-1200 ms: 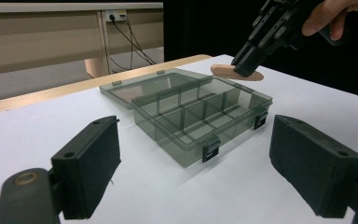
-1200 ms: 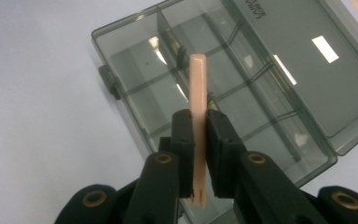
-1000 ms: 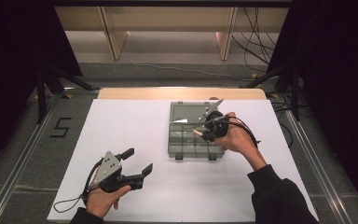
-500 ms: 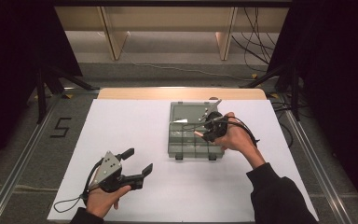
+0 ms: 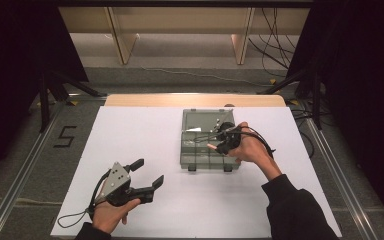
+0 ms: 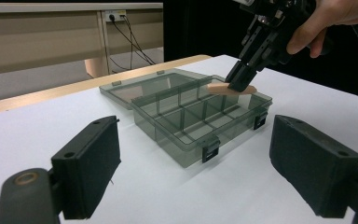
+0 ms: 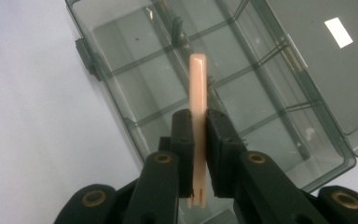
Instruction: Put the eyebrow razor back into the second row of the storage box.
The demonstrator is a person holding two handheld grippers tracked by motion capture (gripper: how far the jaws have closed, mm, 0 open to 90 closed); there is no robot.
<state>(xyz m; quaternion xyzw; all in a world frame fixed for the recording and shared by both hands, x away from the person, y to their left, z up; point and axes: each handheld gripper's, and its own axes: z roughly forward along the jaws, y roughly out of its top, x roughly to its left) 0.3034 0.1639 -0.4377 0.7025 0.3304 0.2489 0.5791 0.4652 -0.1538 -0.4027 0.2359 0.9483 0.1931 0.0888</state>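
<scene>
Clothespin (image 7: 198, 112), pale peach and flat, is pinched edge-on between the jaws of the right gripper (image 5: 219, 141), held above the divided compartments of a smoky transparent organizer box (image 5: 196, 156). That box lies open, lid (image 5: 200, 120) flat behind it, near the far edge of the white tabletop (image 5: 145, 135), right of centre. A wooden strip (image 5: 130, 100) borders the far edge; beyond it are grey floor, wooden table legs and loose cables, with dark curtains at both sides. Near the front left corner, the left gripper (image 5: 150, 175) rests in a hand with jaws spread wide, holding nothing.
</scene>
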